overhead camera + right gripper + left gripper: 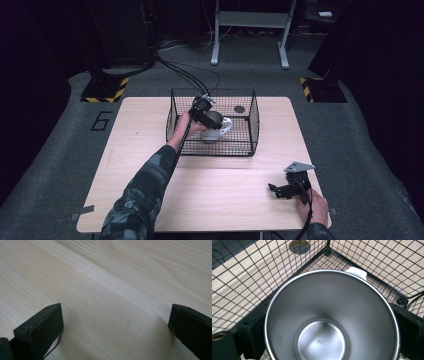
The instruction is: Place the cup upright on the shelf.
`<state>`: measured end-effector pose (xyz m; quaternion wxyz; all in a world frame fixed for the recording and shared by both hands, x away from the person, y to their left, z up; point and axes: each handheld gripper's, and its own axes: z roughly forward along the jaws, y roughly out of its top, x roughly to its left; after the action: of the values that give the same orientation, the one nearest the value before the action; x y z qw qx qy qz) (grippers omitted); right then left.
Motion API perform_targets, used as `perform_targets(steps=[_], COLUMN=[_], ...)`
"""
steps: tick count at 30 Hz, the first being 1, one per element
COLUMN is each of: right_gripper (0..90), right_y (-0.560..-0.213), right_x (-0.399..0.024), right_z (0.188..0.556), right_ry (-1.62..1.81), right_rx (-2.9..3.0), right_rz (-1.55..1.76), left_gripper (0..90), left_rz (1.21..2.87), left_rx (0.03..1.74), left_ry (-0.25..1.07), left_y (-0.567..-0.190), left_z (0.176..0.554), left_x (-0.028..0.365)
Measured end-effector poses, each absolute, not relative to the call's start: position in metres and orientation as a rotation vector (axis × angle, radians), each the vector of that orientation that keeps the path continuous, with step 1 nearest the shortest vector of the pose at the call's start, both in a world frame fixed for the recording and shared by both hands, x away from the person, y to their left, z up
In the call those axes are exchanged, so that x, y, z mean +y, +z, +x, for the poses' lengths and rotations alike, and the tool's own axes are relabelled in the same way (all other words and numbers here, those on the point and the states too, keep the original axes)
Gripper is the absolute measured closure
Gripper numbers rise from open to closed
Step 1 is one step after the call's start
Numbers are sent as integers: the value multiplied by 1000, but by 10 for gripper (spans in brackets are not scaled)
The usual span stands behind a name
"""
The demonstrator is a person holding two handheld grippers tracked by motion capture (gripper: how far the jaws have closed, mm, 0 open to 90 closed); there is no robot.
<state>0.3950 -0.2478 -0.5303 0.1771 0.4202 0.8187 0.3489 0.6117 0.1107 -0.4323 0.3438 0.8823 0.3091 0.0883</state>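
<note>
Steel fills the space between your left jaws: the cup (332, 320) sits squarely between them, mouth turned toward the camera, so you look straight down its brushed inside to the round bottom stamped "304". Your left gripper (207, 116) has one black jaw pressed against the cup's outer wall on either side, just below the rim, and it holds the cup clamped across its body. Beyond the far edge of the rim, a white handle (357, 272) pokes out, pointing away from your jaws. Behind and beneath the cup you have the black wire basket (274, 277), its mesh floor under the jaws and one corner of its walls straight ahead of them; past the wall ahead and to the left, a dark round mark (299, 246) lies on the wood. From the high view you can see the cup inside the basket, toward its left half, with your left hand reaching over the near wall. Whether the cup rests on the mesh or hangs just above it, you cannot tell.

Your right gripper (280, 190) rests low on the table (112, 277), well apart from the basket, its jaws spread wide with bare wood grain between them
</note>
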Motion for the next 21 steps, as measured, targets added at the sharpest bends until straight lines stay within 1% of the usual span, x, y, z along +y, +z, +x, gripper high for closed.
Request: perform_targets(steps=[7,11,15,21], right_gripper=[0,0,0,0], right_y=[-530,-530,-530,-530], right_x=[-248,-248,-248,-248], right_z=[395,395,395,395], right_ry=[981,980,980,977], right_rx=[2323,2327,2318,2327], right_rz=[1191,1190,1192,1186], left_gripper=[56,53,45,28], left_rz=[2318,2326,2305,2249], left_rx=[800,796,799,802], left_ry=[217,235,240,259], left_y=[-432,-432,-431,-419], left_z=[609,606,603,599], left_x=[116,117,119,126])
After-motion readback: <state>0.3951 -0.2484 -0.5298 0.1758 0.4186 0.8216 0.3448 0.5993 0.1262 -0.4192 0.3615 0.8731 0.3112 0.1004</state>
